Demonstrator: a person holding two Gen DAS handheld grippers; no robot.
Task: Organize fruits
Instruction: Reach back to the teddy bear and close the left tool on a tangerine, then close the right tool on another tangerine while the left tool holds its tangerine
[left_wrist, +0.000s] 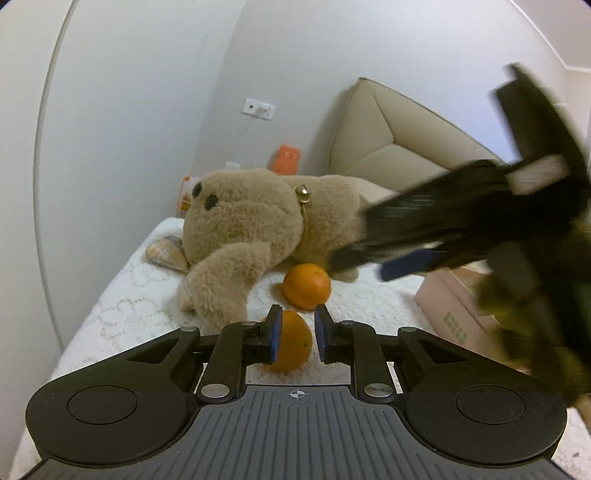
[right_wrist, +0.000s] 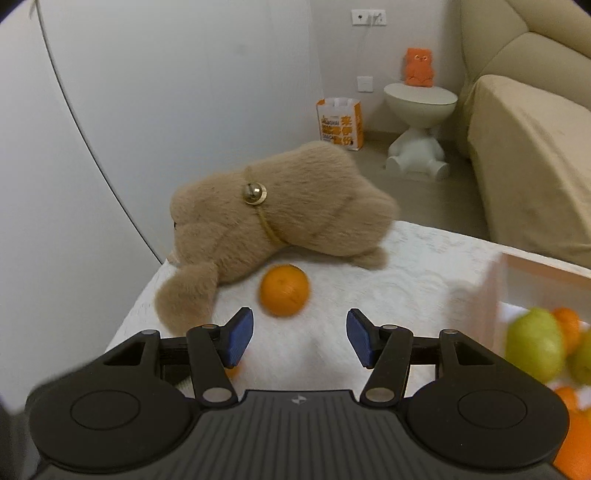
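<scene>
Your left gripper (left_wrist: 297, 332) hangs over the white bedspread (left_wrist: 122, 306), its jaws parted around the near orange (left_wrist: 293, 345) without clearly clamping it. A second orange (right_wrist: 284, 290) lies by the plush bear (right_wrist: 280, 214). Your right gripper (right_wrist: 297, 338) (blurred) gapes wide, beside a pink box (right_wrist: 496, 291) of fruit

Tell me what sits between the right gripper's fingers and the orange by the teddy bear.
Nothing: in the right wrist view only bare white bedspread lies between the open right gripper and the orange.
</scene>
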